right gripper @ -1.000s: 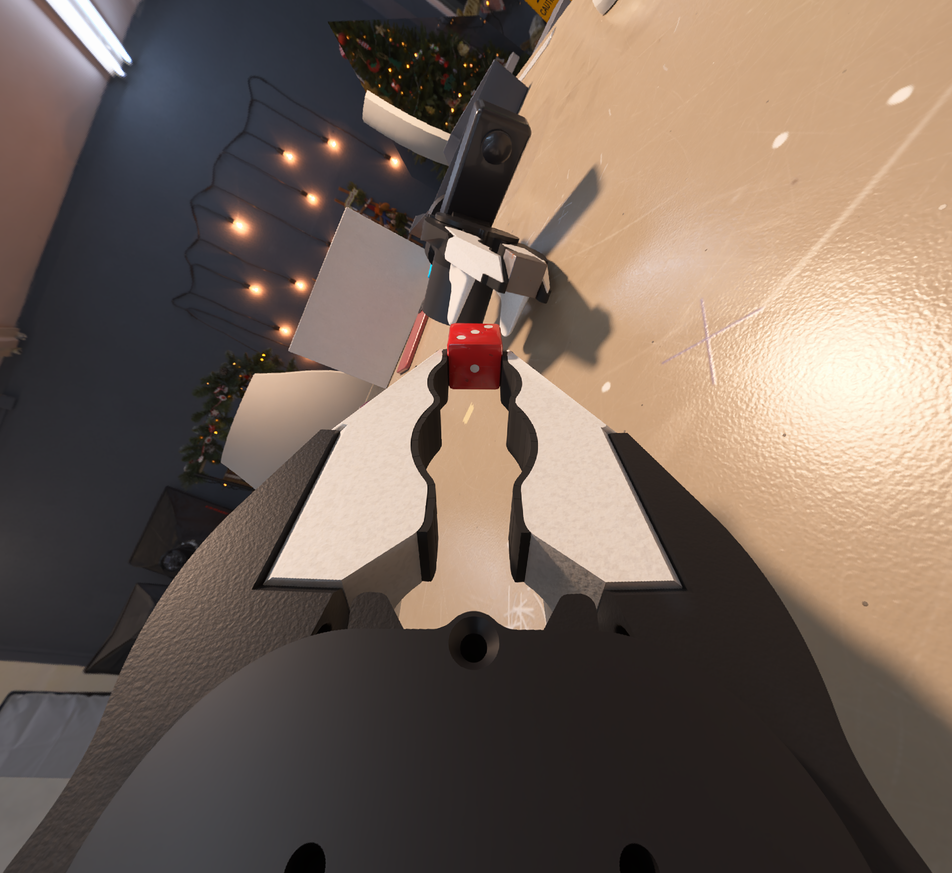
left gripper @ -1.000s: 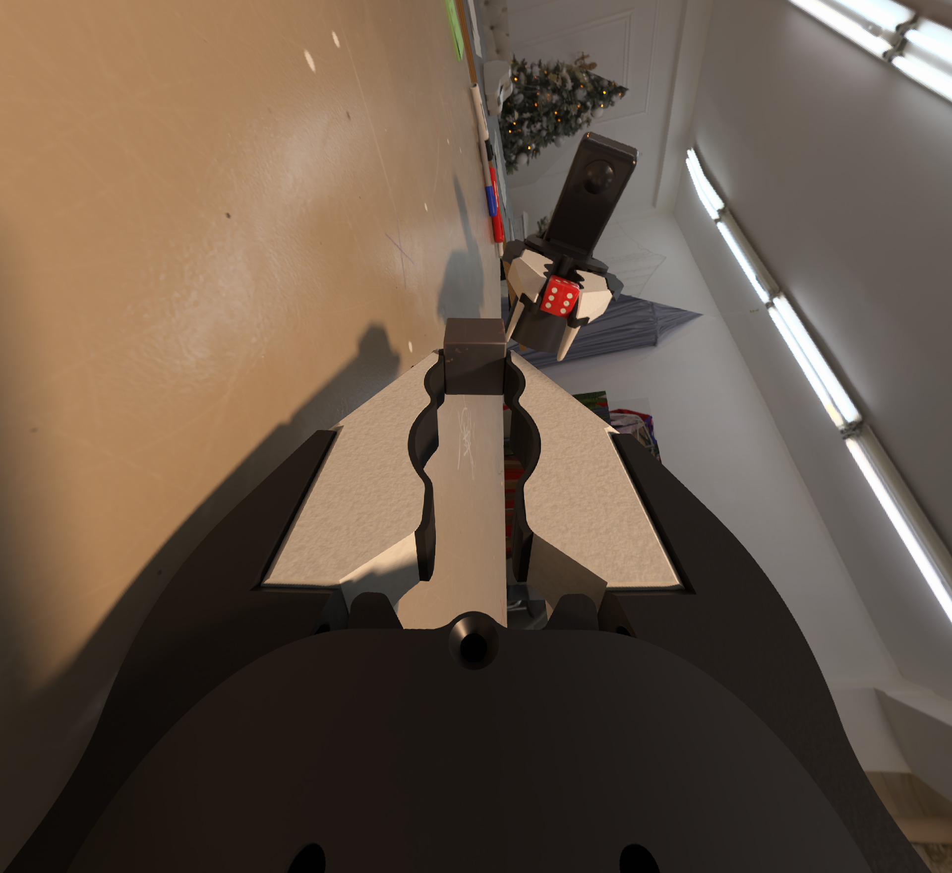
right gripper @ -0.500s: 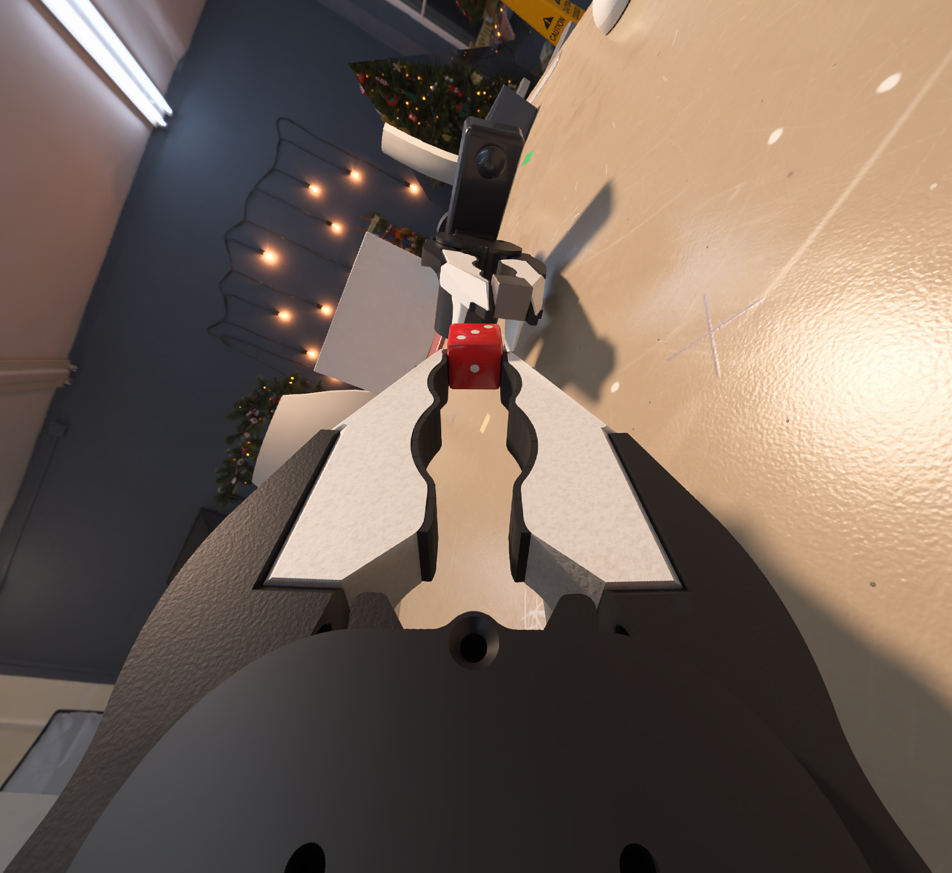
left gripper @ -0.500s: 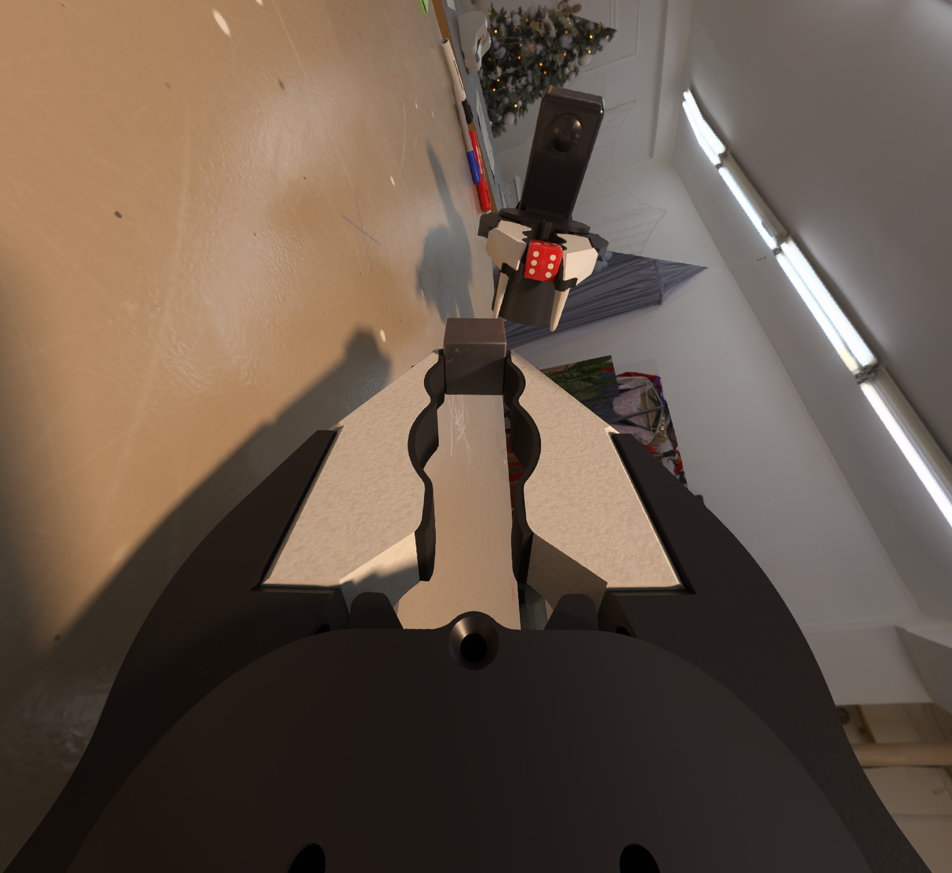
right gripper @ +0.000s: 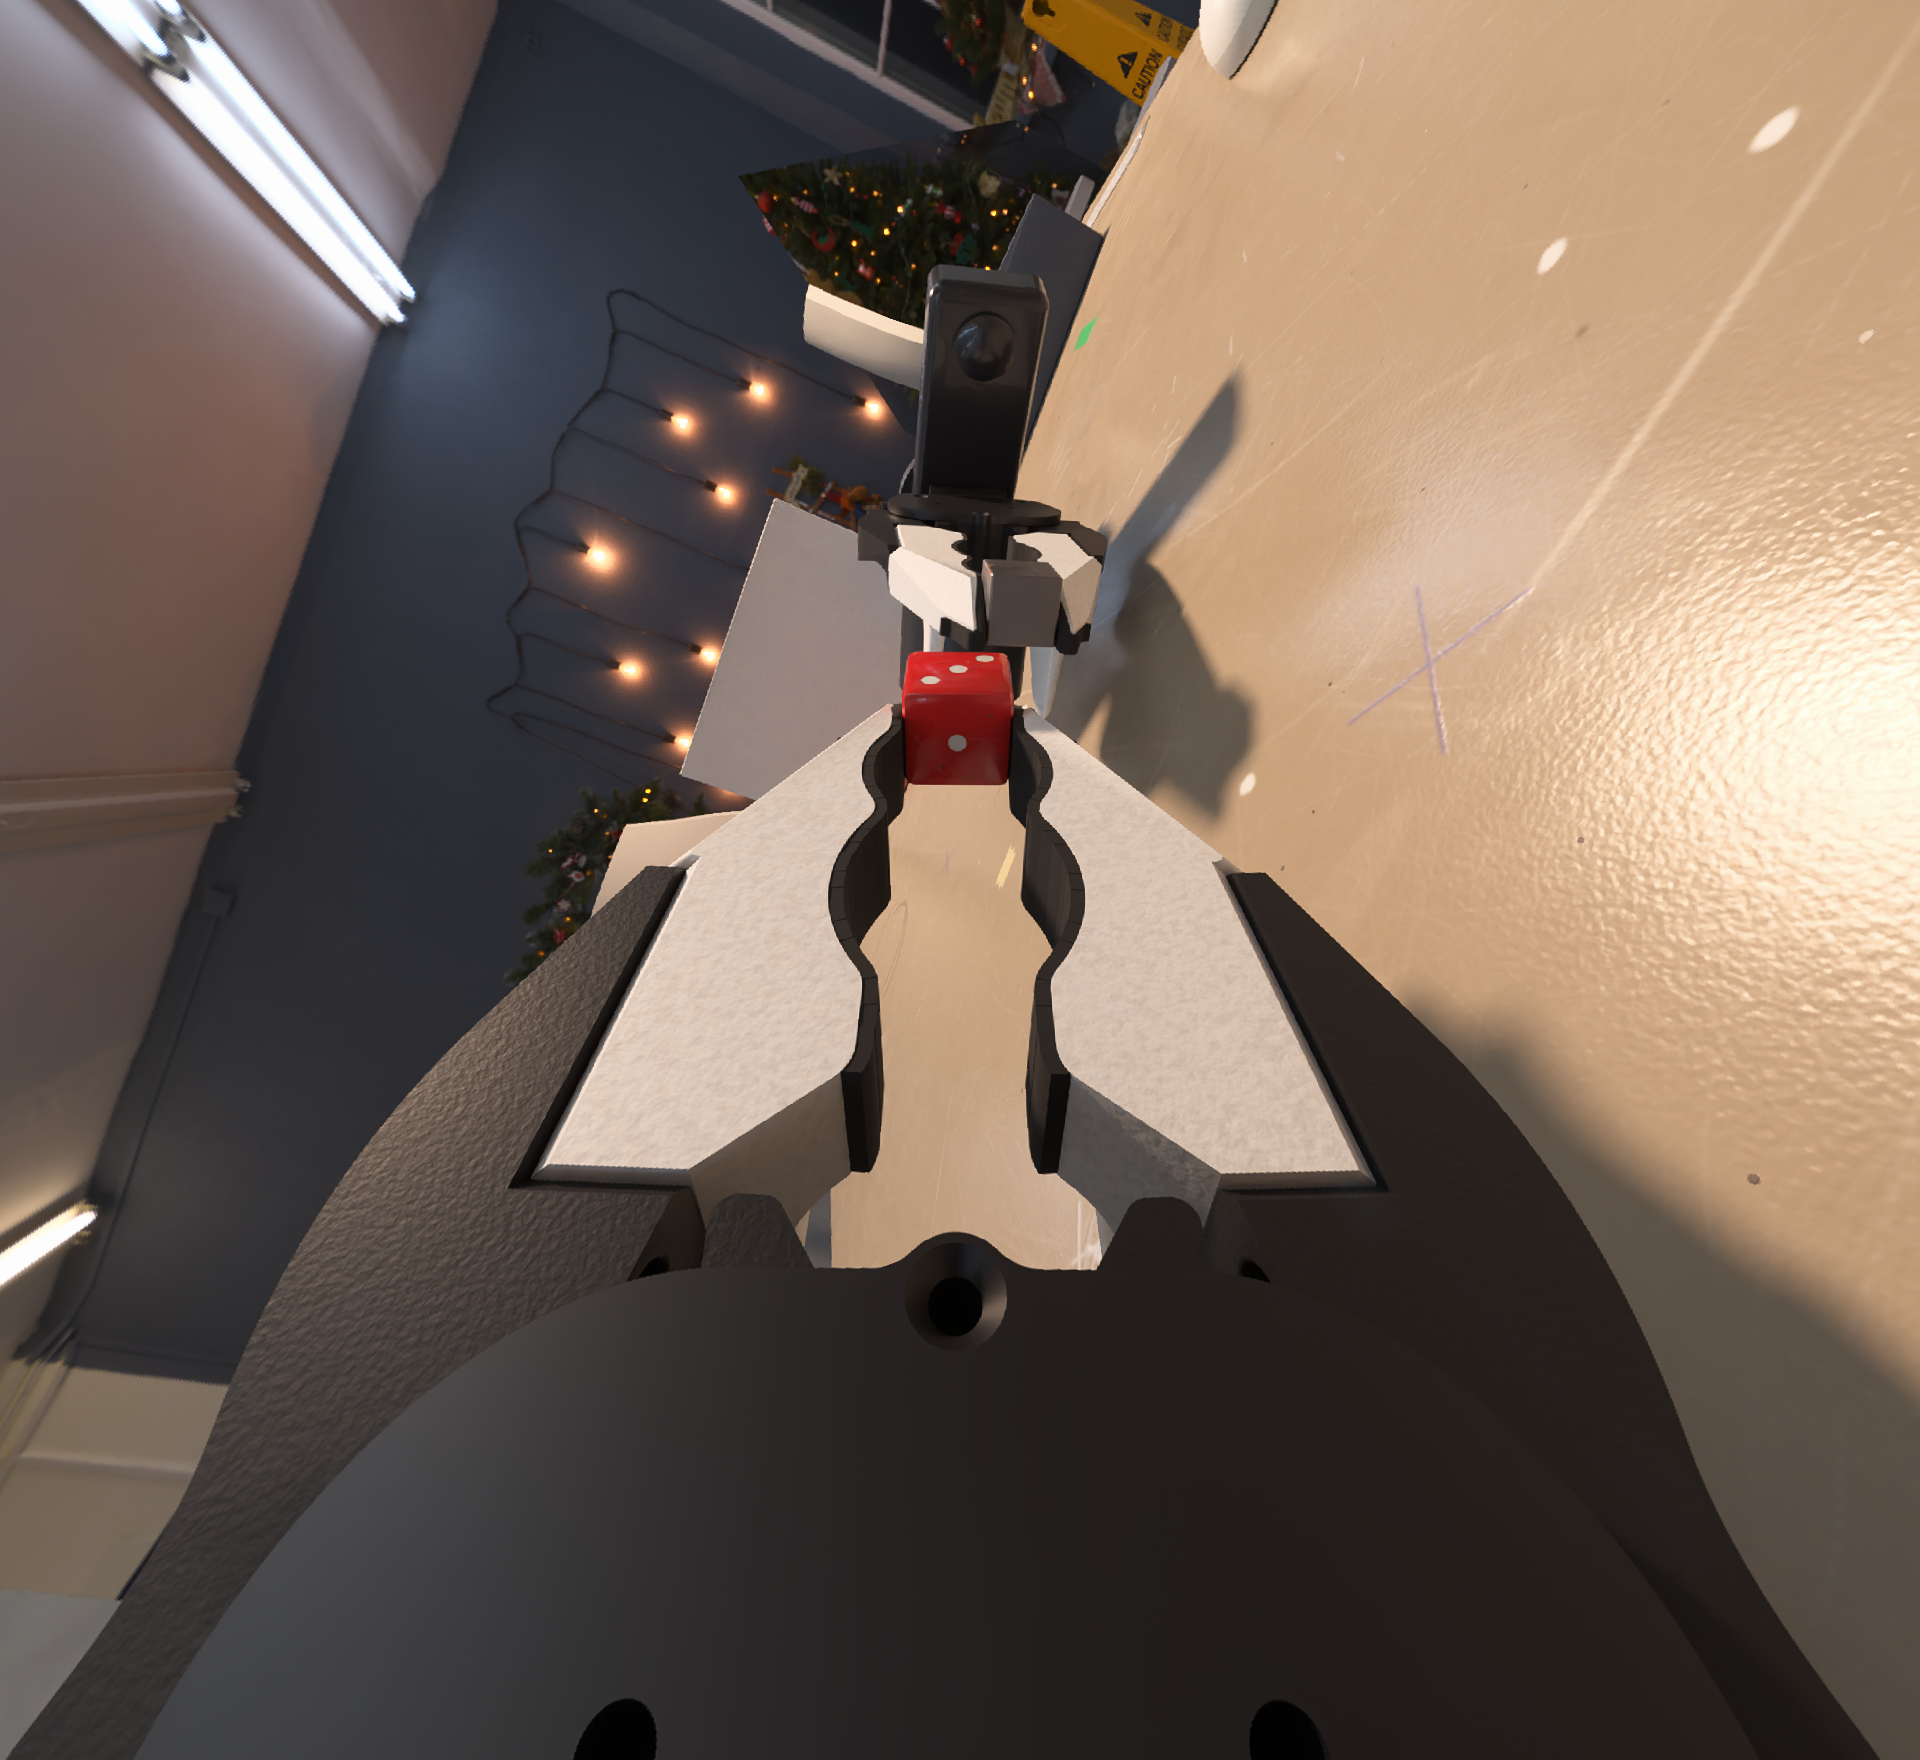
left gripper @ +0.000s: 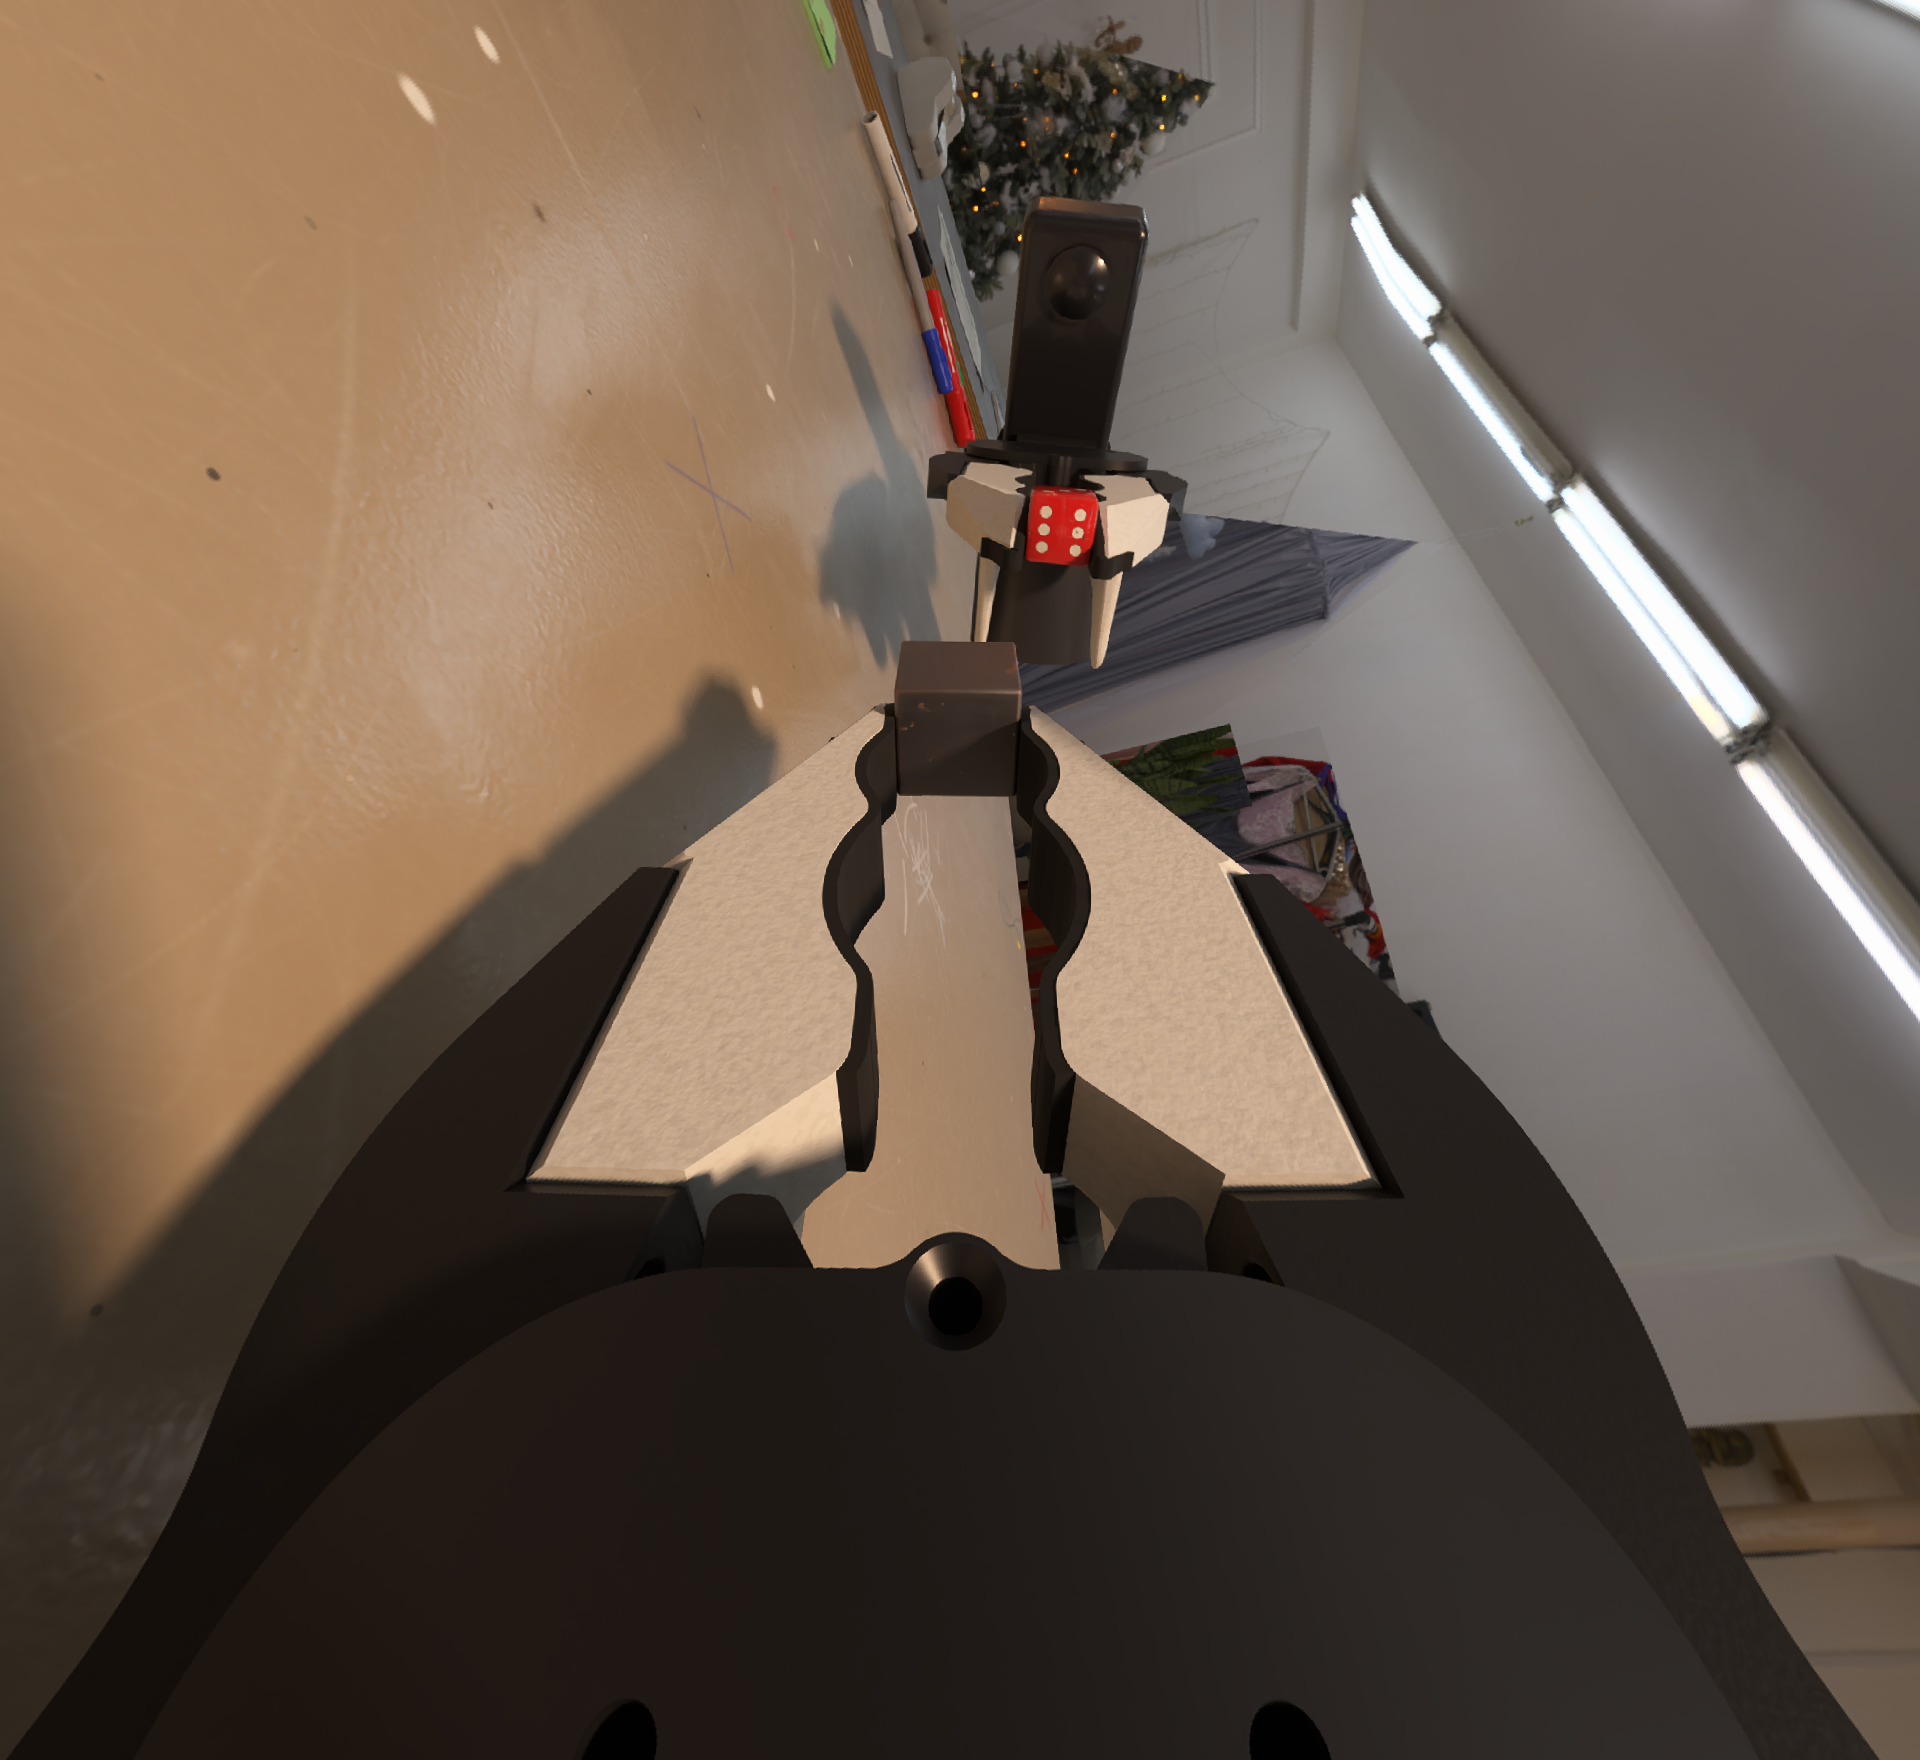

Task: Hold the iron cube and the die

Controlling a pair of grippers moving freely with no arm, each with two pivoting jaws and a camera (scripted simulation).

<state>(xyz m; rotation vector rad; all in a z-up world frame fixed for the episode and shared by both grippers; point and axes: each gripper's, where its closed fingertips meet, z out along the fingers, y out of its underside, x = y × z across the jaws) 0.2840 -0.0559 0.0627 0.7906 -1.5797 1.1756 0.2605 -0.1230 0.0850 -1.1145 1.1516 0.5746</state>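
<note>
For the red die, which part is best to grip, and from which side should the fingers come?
Grip the red die on two opposite flat faces, fingers closing from either side near their tips. Its parallel faces give the pads flat contact. The right gripper already holds it this way, clear of the table, as the left gripper holds the iron cube.

L tongs & R tongs: both clamped, tips facing, apart.

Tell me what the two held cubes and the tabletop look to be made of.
Iron cube: dark grey-brown metal by its look, matte with faint specks and soft sheen. Die: glossy red, probably plastic, with white pips and rounded edges. Table: tan, smooth semi-gloss top, maybe laminate; fine scratches and bright glare.
</note>
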